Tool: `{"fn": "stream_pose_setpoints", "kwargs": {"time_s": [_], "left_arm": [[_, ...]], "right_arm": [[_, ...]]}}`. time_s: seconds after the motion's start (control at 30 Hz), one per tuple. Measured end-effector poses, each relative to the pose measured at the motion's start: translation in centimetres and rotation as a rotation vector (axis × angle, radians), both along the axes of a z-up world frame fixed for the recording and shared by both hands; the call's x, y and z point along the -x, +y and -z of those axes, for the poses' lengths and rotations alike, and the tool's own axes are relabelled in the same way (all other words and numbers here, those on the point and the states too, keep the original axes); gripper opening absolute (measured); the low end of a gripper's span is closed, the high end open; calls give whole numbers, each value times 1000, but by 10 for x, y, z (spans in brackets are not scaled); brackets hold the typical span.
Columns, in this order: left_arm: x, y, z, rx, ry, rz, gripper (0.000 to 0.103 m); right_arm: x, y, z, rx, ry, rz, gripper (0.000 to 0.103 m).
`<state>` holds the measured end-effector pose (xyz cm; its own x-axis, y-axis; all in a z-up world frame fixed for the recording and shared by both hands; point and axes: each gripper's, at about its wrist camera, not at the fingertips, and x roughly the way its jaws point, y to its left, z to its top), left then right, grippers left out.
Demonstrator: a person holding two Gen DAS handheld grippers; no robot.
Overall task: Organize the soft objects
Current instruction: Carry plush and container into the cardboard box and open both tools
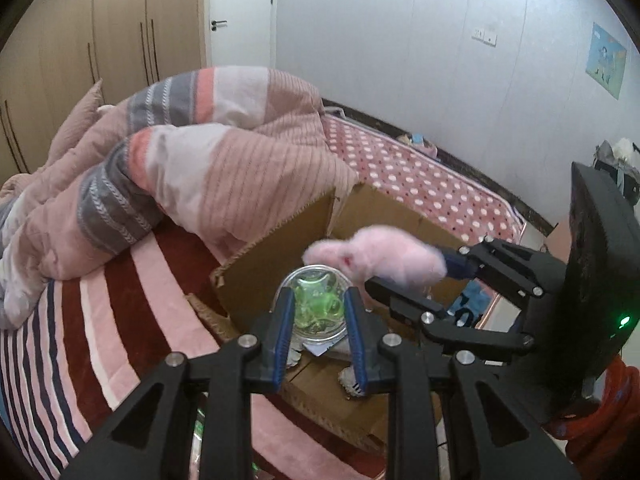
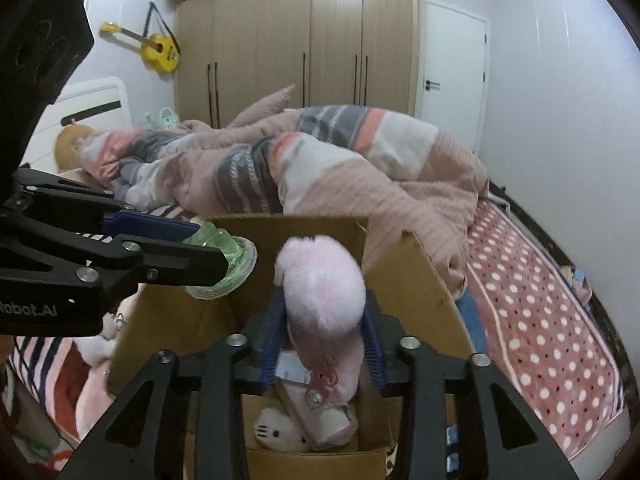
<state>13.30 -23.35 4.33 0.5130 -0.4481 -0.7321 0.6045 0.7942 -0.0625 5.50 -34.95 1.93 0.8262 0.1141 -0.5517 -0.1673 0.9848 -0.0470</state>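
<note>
My left gripper (image 1: 318, 312) is shut on a clear green squishy toy (image 1: 318, 306) and holds it over the open cardboard box (image 1: 264, 280). It also shows in the right wrist view (image 2: 208, 252), with the green toy (image 2: 222, 258) at its tips. My right gripper (image 2: 326, 340) is shut on a fluffy pink plush (image 2: 324, 288) above the box (image 2: 424, 280). In the left wrist view the pink plush (image 1: 380, 258) hangs at the right gripper's tips (image 1: 404, 276). A white cat plush (image 2: 280, 434) lies inside the box.
The box stands on a bed with a striped blanket (image 1: 120, 320), a crumpled pink quilt (image 1: 192, 160) behind it and a polka-dot sheet (image 2: 540, 320) to the right. Wardrobes, a door and a yellow guitar (image 2: 156, 50) line the walls.
</note>
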Motion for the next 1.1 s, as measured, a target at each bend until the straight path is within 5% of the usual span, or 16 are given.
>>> {"fn": "stream_pose_setpoints", "kwargs": {"time_s": [0.27,0.33,0.47,0.57,0.83,0.9,1.1], "left_arm": [[-7,-11,18,-45,18,19,30],[-6,-9,16,-55,7,3,48],[-2,4,7,-40,-23,-21,61],[6,20,-5,-28,-59,-51,80],[41,99,-34,-32,-161,-205,91],[49,122,-36,-35,-177,-250,103],[70,201,-23,-11,-187,-379,103]], "right_arm": [[2,-6,-1,-15,-3,-5,42],[5,-6,-3,-8,-9,-11,43],[9,-4,-6,-1,-10,-21,44],[16,3,-12,-3,-9,-61,45],[38,48,-28,-9,-26,-235,54],[43,68,-31,-13,-31,-287,54],[46,134,-26,-33,13,-450,61]]}}
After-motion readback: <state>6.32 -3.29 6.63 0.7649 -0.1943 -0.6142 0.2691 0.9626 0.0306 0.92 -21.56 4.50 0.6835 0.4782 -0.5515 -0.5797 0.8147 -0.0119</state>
